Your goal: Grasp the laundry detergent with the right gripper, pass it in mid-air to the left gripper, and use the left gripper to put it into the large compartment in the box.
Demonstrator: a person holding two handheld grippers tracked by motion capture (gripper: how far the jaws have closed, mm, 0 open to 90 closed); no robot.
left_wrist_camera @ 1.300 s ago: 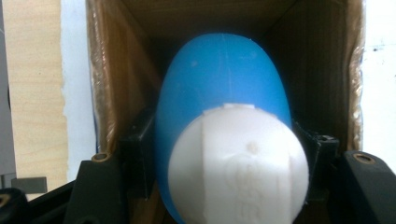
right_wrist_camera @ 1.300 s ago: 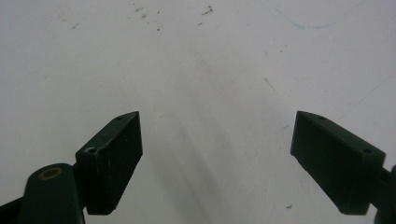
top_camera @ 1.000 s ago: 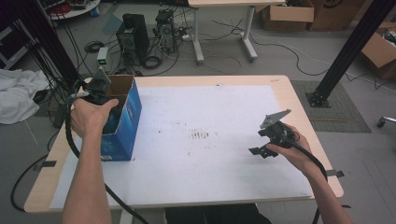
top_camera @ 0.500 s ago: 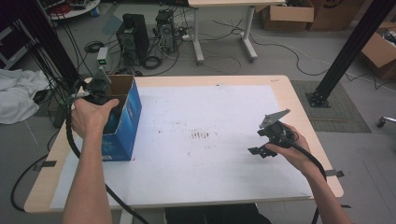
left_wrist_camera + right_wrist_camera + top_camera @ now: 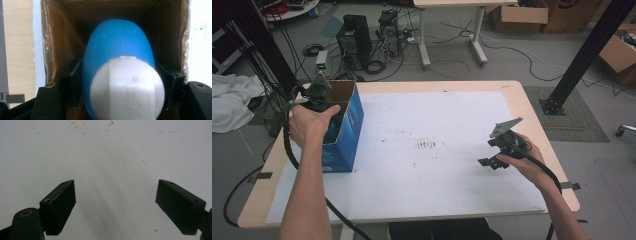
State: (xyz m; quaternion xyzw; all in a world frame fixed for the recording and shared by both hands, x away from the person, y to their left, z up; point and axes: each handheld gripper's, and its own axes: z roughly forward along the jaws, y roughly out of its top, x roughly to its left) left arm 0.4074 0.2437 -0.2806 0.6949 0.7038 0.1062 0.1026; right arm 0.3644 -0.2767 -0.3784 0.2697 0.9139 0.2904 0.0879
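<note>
The left gripper (image 5: 117,100) is clamped on a blue bottle (image 5: 117,47) with a white cap (image 5: 127,87): one black jaw presses each flank just behind the cap, and the cap faces back toward the gripper's camera. Ahead of the jaws, the bottle's rounded body points down into the open cardboard box (image 5: 51,57), whose brown inner walls stand close on both sides of the jaws. Gripping near the cap likely keeps the jaws high, so the body can go in or come out without the jaws scraping the walls; which of the two is under way cannot be told.

In the high view the left gripper (image 5: 318,95) sits over the open top of the box (image 5: 344,135), which there shows its blue outer face, standing on the white sheet (image 5: 437,120) near the table's (image 5: 522,95) left edge. The hand and gripper cover the bottle from above, so the grip itself reads from the left gripper view.

The right gripper (image 5: 497,150) is held well apart, low over the sheet. In the right gripper view its jaws stand wide with nothing between them, just bare, lightly speckled sheet (image 5: 112,157) ahead; it seems to be waiting.
</note>
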